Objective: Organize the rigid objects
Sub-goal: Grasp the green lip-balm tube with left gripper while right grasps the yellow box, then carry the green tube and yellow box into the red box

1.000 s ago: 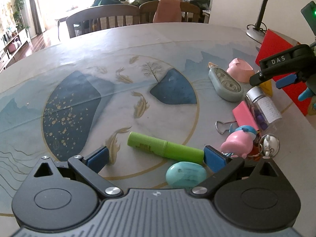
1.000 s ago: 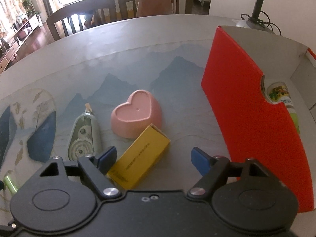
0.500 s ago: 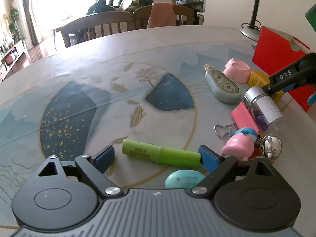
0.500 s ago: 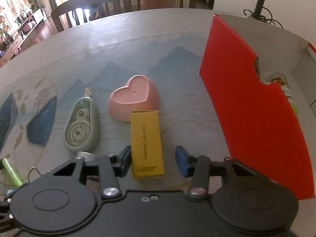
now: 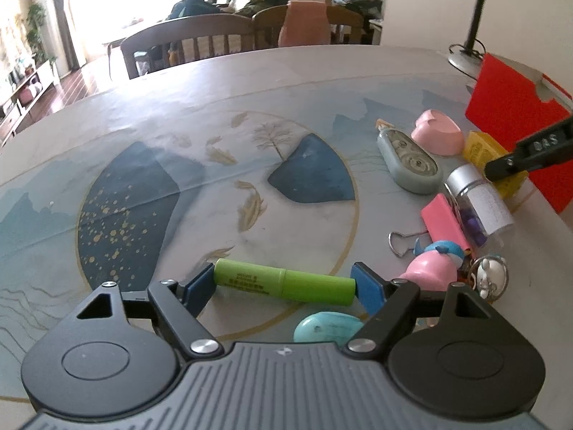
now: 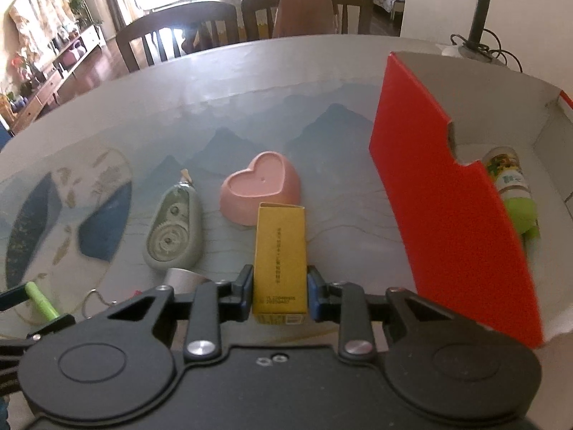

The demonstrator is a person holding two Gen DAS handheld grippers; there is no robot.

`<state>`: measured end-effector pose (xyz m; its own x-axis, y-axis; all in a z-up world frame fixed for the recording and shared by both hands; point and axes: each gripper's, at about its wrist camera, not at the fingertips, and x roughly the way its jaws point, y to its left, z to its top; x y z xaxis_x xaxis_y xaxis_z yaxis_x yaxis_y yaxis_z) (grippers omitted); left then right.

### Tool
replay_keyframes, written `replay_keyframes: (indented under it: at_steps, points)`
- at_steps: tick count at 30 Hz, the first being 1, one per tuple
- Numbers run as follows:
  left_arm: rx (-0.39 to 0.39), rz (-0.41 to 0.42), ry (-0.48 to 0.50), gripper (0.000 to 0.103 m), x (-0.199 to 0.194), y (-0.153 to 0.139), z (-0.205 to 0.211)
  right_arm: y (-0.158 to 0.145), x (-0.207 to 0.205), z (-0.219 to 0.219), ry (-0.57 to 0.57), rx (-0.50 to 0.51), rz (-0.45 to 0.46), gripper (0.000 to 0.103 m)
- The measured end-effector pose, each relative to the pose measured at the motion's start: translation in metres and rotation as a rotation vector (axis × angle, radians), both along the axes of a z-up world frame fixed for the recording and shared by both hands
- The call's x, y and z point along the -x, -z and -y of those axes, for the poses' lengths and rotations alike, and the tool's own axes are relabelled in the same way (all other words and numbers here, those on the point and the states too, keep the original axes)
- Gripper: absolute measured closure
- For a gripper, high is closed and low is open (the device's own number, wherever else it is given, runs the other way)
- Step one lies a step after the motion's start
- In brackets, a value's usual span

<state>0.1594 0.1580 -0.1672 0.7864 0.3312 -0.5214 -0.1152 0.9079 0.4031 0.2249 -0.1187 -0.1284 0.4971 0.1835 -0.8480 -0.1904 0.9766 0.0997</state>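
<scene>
A green tube (image 5: pixel 250 277) lies crosswise on the table. My left gripper (image 5: pixel 283 285) is closing on it lengthwise, and one blue pad touches each end. In the right wrist view a yellow box (image 6: pixel 280 243) points away from me between the pads of my right gripper (image 6: pixel 279 292). Those jaws are closing too, and they press on the box's two long sides. The left wrist view shows the same yellow box (image 5: pixel 480 145) with a black finger of the right gripper across it. To the right stands an open red box (image 6: pixel 440 197) with a bottle (image 6: pixel 512 186) lying inside.
A pink heart dish (image 6: pixel 261 186) and a grey-green correction tape (image 6: pixel 173 229) lie just beyond the yellow box. Near the tube are a teal oval case (image 5: pixel 329 328), a pink eraser (image 5: pixel 444 220), a glass vial (image 5: pixel 480 197), a binder clip (image 5: pixel 404 243) and a pink toy (image 5: pixel 429 268). A desk lamp (image 5: pixel 472 36) stands behind.
The left jaws narrowed until their pads met the ends of the green tube. The right jaws came in from wide open onto the yellow box, which turned from slanted to straight.
</scene>
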Motion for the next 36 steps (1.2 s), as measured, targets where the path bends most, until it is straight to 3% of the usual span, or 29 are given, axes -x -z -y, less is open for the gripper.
replay_keyframes:
  at_steps: [8,19,27,36]
  points:
    - [0.083,0.046,-0.043,0.021,0.013,-0.024,0.006,-0.039,0.024,0.016,-0.03,-0.075,0.05,0.075]
    - [0.126,0.094,0.005,0.021,0.035,-0.065,0.063,-0.093,0.051,0.05,-0.042,-0.127,0.114,0.075]
    - [0.168,0.1,0.054,0.021,0.038,-0.085,0.118,-0.112,0.057,0.086,-0.011,-0.143,0.133,0.075]
    - [0.165,0.073,0.138,0.021,0.018,-0.08,0.184,-0.119,0.049,0.137,0.027,-0.156,0.156,0.075]
